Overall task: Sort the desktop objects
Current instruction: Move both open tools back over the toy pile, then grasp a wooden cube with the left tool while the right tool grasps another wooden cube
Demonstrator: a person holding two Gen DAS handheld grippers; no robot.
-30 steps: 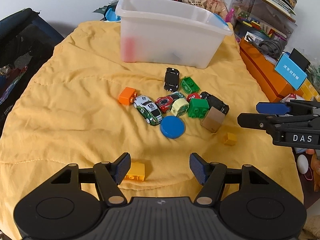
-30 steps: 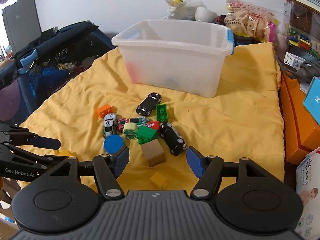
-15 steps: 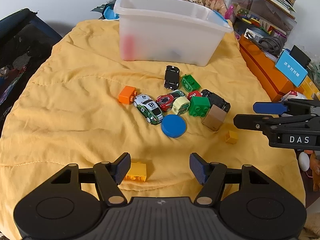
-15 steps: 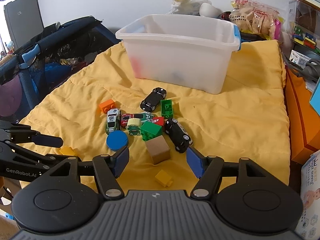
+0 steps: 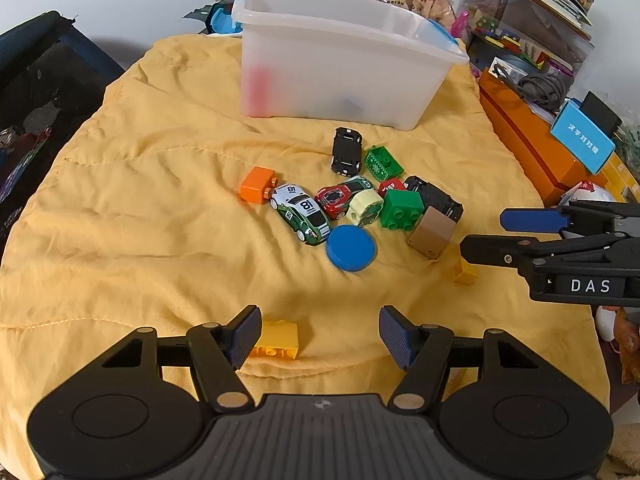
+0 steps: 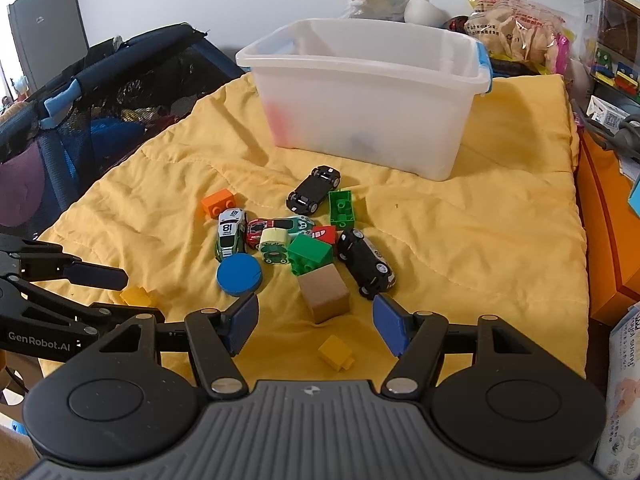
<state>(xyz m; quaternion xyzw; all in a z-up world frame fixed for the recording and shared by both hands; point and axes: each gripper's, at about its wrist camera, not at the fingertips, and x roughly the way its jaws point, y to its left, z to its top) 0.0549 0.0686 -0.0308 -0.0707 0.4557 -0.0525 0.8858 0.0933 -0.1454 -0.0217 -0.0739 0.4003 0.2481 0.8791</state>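
Observation:
A pile of small toys lies on the yellow quilt (image 5: pixel 140 216): toy cars, a blue disc (image 5: pixel 351 248), a green brick (image 5: pixel 401 210), a brown block (image 6: pixel 324 293), an orange brick (image 5: pixel 256 189). Behind them stands a translucent white bin (image 5: pixel 340 64) with a red shape inside. My left gripper (image 5: pixel 320 336) is open and empty, a yellow brick (image 5: pixel 276 340) lying by its left finger. My right gripper (image 6: pixel 314 322) is open and empty too, just short of the brown block, a small yellow brick (image 6: pixel 335 352) under it. In the left wrist view the right gripper (image 5: pixel 504 232) comes in from the right.
An orange box (image 5: pixel 528 140) and shelves of clutter line the quilt's right edge. A dark mesh playpen (image 6: pixel 80 96) borders the left side. Bags and snack packets (image 6: pixel 516 32) sit behind the bin. Bare quilt spreads left of the toy pile.
The right gripper has crept forward toward the toy pile, so the toys look nearer and lower in its view. The left gripper has stayed where it was. Both have stayed open.

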